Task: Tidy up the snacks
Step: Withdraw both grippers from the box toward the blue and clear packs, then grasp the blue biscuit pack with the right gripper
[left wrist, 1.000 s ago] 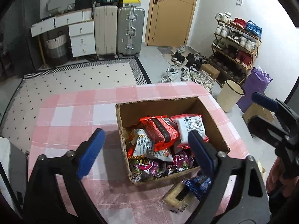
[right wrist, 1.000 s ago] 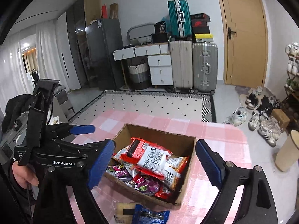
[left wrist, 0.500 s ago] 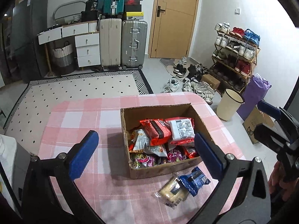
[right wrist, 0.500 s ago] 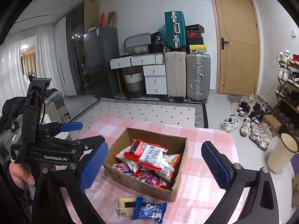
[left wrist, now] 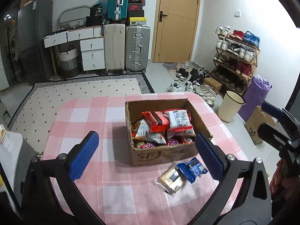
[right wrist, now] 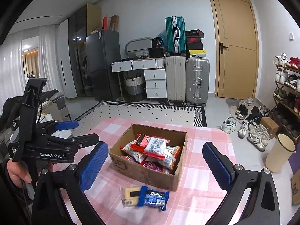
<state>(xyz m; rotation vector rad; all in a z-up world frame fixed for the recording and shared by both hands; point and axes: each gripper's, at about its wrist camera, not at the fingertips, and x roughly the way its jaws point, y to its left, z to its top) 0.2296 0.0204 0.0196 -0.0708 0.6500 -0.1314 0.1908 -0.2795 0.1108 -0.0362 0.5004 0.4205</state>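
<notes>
Evidently two loose packets were what remained: a blue snack packet (right wrist: 153, 198) and a pale yellow snack packet (right wrist: 130, 196) lay side by side on the pink checked tablecloth (right wrist: 204, 193), touching or slightly overlapping, just in front of the near wall of the cardboard box (right wrist: 150, 174). The box already held a heap of red, white and purple bags and looked close to full.

In the right wrist view the blue packet's long axis ran roughly across the frame, so its long axis spanned the gap between the pads and a grab across its short side would call for a turn of the wrist. Both packets sat low and near centre between the pads of the right gripper (right wrist: 155, 168), which stood wide apart and held nothing.

From the left gripper (left wrist: 148, 157), likewise spread wide and empty, the blue packet (left wrist: 193, 169) and the yellow one (left wrist: 171, 178) lay off to the right, close to the right-hand pad.

By that layout the right gripper seemed better lined up, with the packets ahead and below it; the box lay just beyond them.
</notes>
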